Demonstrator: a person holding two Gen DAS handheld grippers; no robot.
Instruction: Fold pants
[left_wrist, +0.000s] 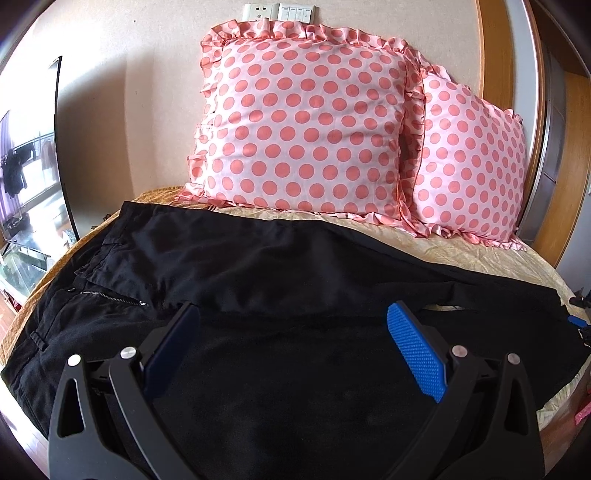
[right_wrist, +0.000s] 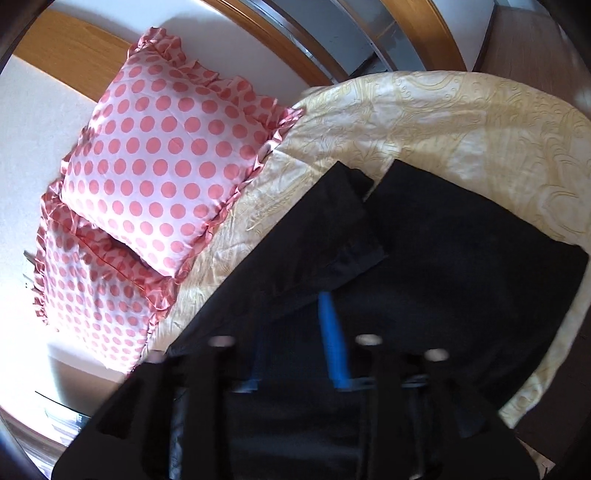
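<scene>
Black pants (left_wrist: 258, 258) lie spread across the cream bedspread (left_wrist: 480, 258), waistband and zipper (left_wrist: 110, 297) at the left, legs running right. My left gripper (left_wrist: 293, 310) hovers over the near leg, its blue pads (left_wrist: 415, 354) wide apart with nothing between them. In the right wrist view the pants (right_wrist: 461, 277) end in two leg hems, one hem (right_wrist: 354, 229) folded over the other leg. My right gripper (right_wrist: 295, 306) is blurred and low over that cloth, its blue pads (right_wrist: 334, 343) apart. A bit of the right gripper (left_wrist: 576, 321) shows at the far right by the leg ends.
Two pink polka-dot pillows (left_wrist: 303, 122) (right_wrist: 162, 155) lean against the wall behind the pants. A socket plate (left_wrist: 279, 12) sits above them. A wooden frame (left_wrist: 495, 55) stands at the right. The bed's rounded edge (right_wrist: 535, 369) drops to a wooden floor.
</scene>
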